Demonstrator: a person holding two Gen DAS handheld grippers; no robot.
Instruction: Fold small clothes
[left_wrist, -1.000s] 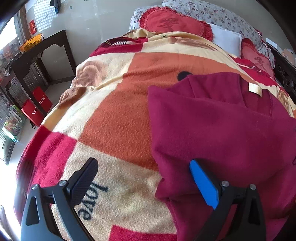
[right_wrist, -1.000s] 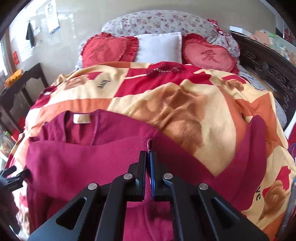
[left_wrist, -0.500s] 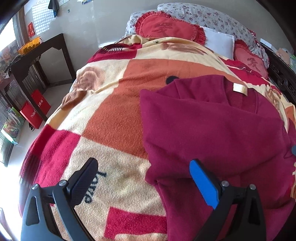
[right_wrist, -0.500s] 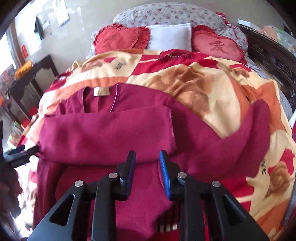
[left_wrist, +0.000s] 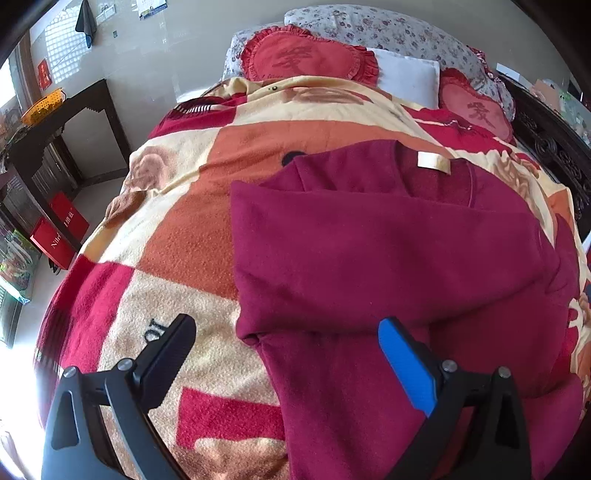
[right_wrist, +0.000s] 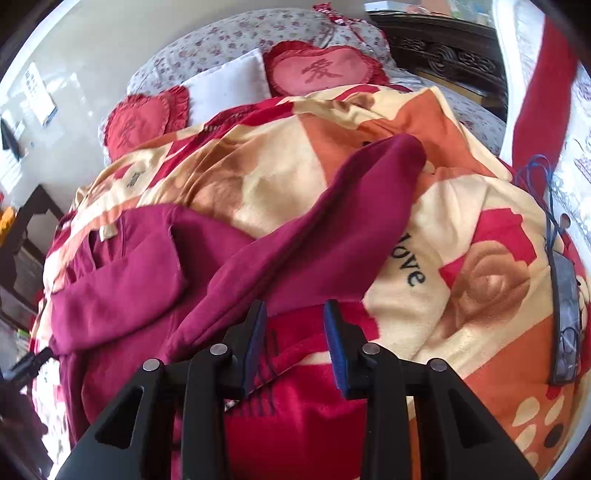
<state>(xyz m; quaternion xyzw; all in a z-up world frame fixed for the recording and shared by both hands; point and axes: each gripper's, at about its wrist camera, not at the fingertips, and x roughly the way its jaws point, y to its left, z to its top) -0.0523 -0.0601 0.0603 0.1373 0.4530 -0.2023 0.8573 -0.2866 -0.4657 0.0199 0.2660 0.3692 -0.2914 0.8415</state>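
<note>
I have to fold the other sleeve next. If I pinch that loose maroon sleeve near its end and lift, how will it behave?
The sleeve will probably hang limp, since it already lies draped and creased over the blanket. It looks like thick knit, so likely not slippery. It may drag on the fuzzy blanket.

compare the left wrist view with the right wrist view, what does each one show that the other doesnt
Only the left wrist view: the open left gripper, empty above the blanket, and the red boxes on the floor.

Only the right wrist view: the right gripper, whose jaws have just been opening with nothing between them, the unfolded sleeve stretched across the blanket, and a dark phone-like device with a blue cord.

Both: the maroon top with one sleeve folded over its chest, its neck label, the patchwork blanket and the heart cushions.
</note>
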